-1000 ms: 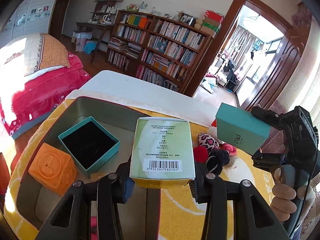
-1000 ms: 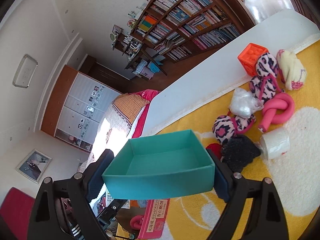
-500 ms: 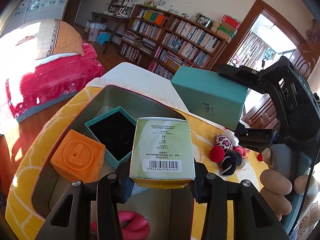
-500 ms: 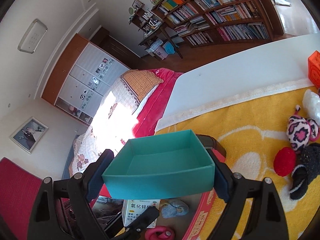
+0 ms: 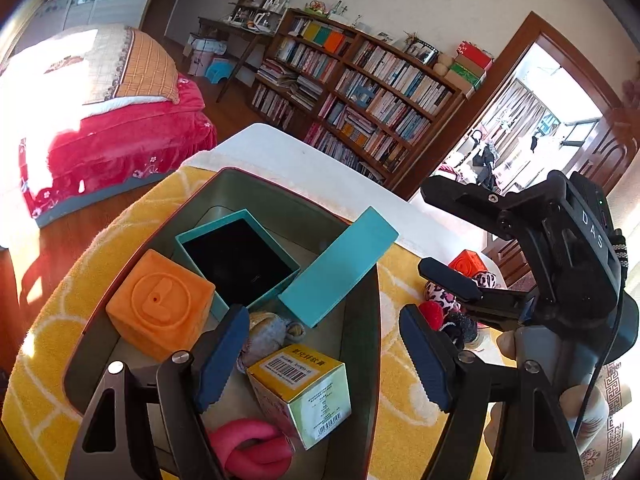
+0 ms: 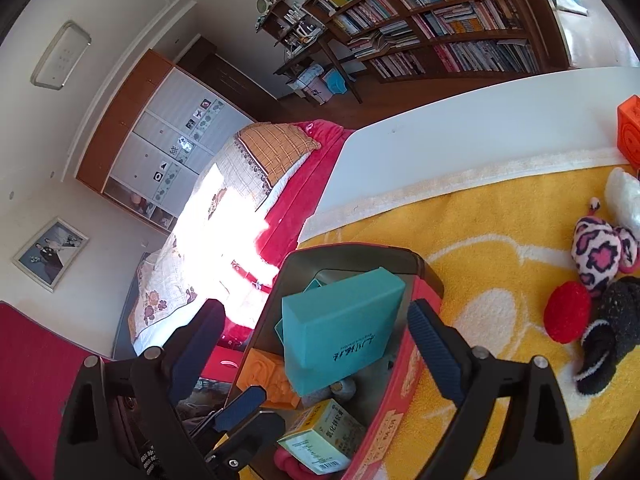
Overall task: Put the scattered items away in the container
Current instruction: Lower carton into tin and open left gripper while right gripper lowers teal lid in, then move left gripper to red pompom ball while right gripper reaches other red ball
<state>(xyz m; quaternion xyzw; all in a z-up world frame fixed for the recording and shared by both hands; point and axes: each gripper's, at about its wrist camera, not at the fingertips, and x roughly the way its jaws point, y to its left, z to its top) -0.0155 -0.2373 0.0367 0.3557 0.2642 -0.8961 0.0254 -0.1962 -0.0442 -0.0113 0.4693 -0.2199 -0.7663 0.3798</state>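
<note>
The red tin stands on the yellow mat. A green carton lies inside it, below my left gripper, whose jaws are opening and touch nothing. A teal lid leans in the tin against the teal box base. My right gripper hangs over the lid, its jaws opening, the pads clear of it. An orange cube, a grey sock and a pink knot are also in the tin.
To the right of the tin, loose on the mat, lie a leopard plush, a red ball, a black knit piece, a white bag and a second orange cube. A hand holds the right gripper close by.
My left gripper opened and the carton dropped into the tin. My right gripper swung over the tin and let go of the teal lid, which now leans inside.
</note>
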